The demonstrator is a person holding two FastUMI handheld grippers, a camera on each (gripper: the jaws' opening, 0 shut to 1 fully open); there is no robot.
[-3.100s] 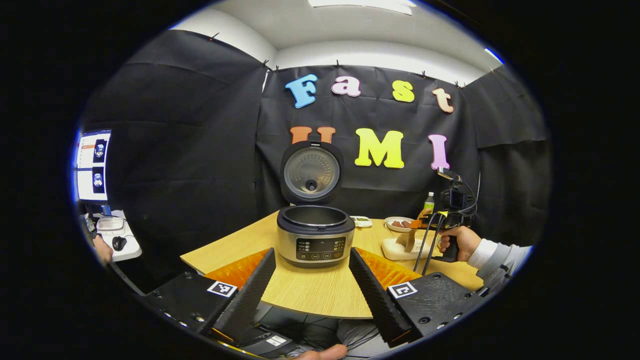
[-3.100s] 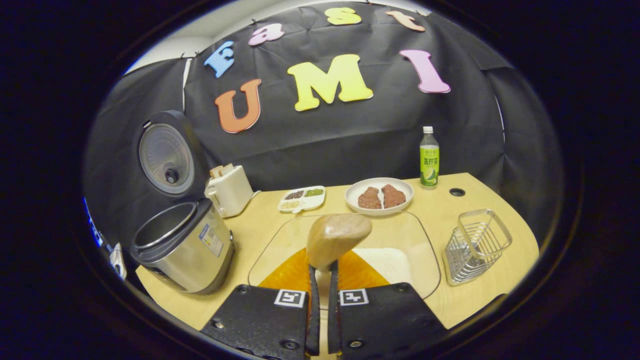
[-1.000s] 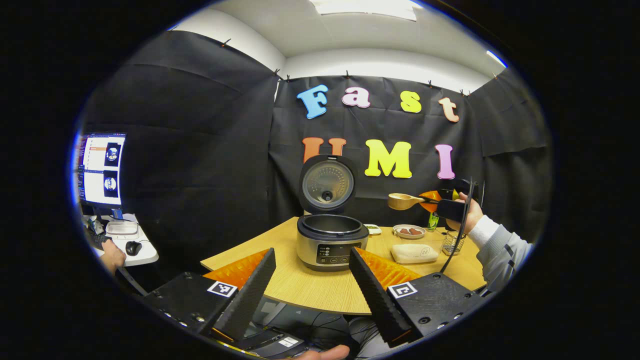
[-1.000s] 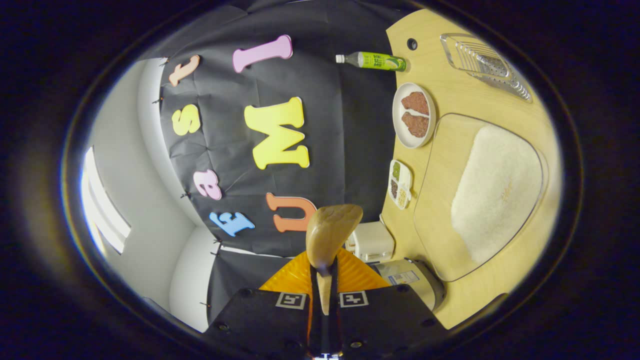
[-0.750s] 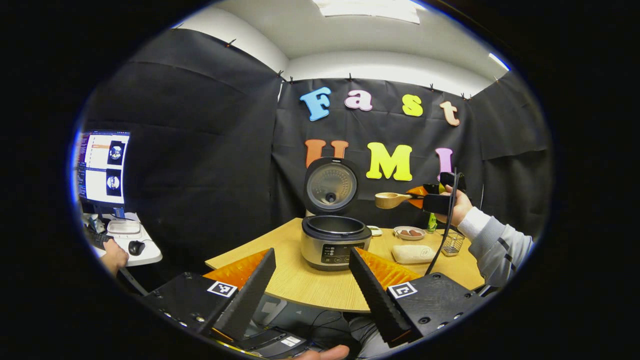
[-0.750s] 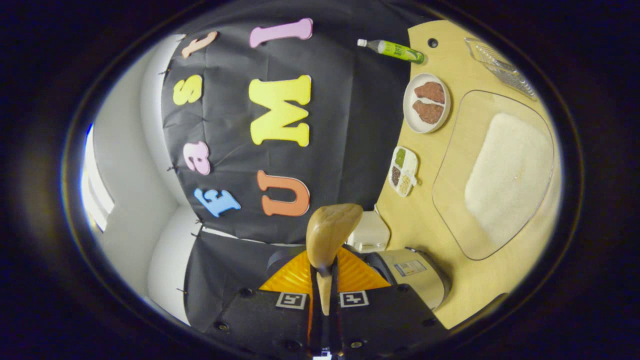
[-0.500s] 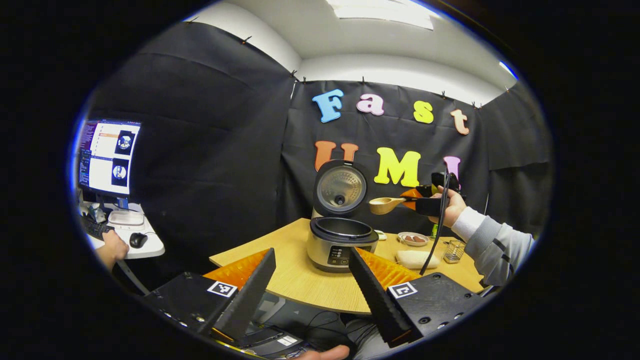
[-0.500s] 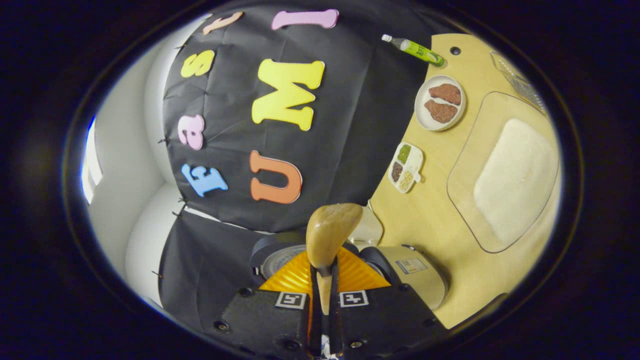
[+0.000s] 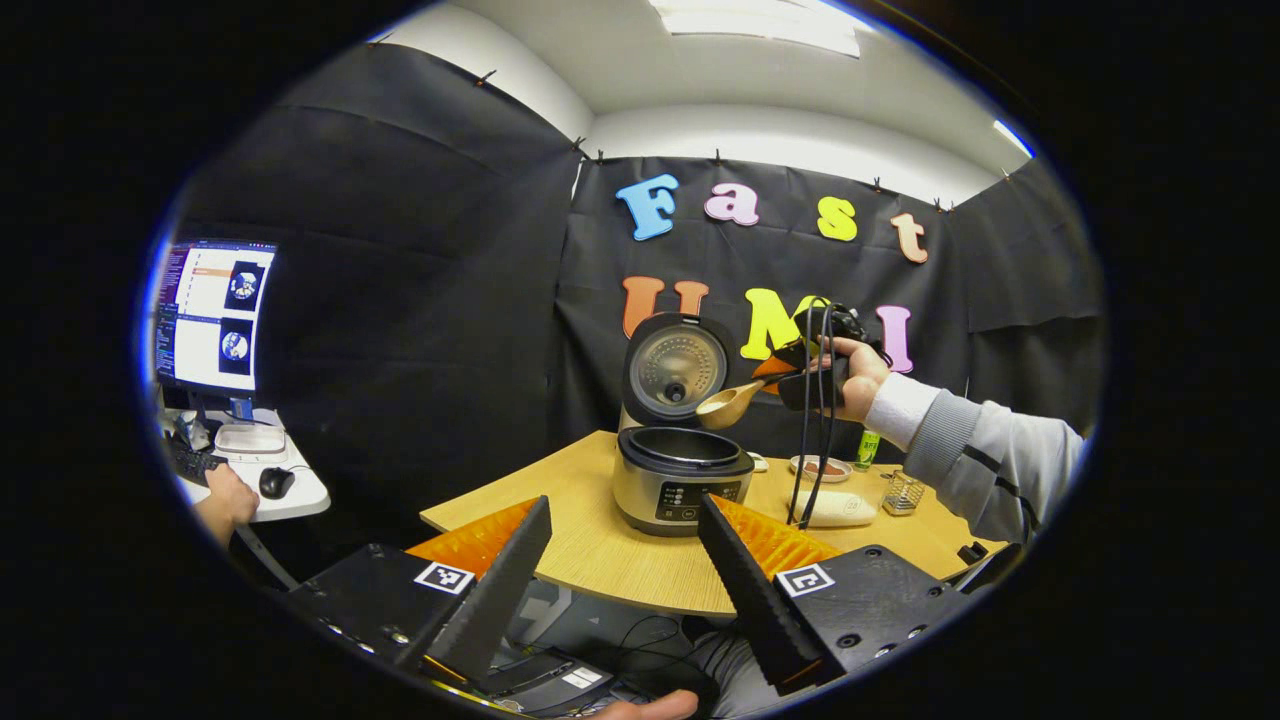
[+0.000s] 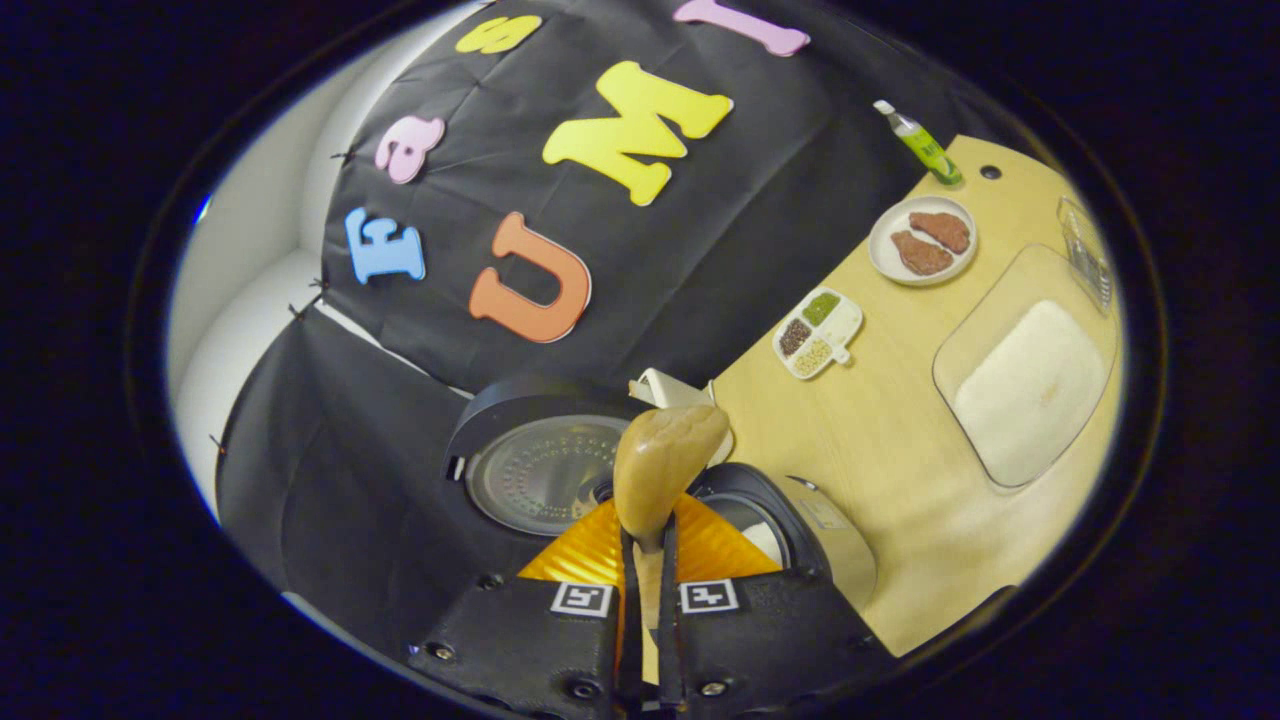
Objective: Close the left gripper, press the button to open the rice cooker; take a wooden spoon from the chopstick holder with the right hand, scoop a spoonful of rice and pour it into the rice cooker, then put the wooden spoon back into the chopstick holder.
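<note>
My right tongs (image 10: 648,580) clamped on wooden spoon (image 10: 665,460) handle; light, stiff, tipping over rice cooker (image 9: 683,478). Left tongs (image 9: 625,560) apart.

The right gripper (image 9: 780,375) has carried the wooden spoon (image 9: 728,403) leftward from beside the rice tray (image 10: 1030,385) to above the open rice cooker (image 9: 682,478), bowl tipped down over the pot. The left gripper (image 9: 620,560) has backed away slightly.
</note>
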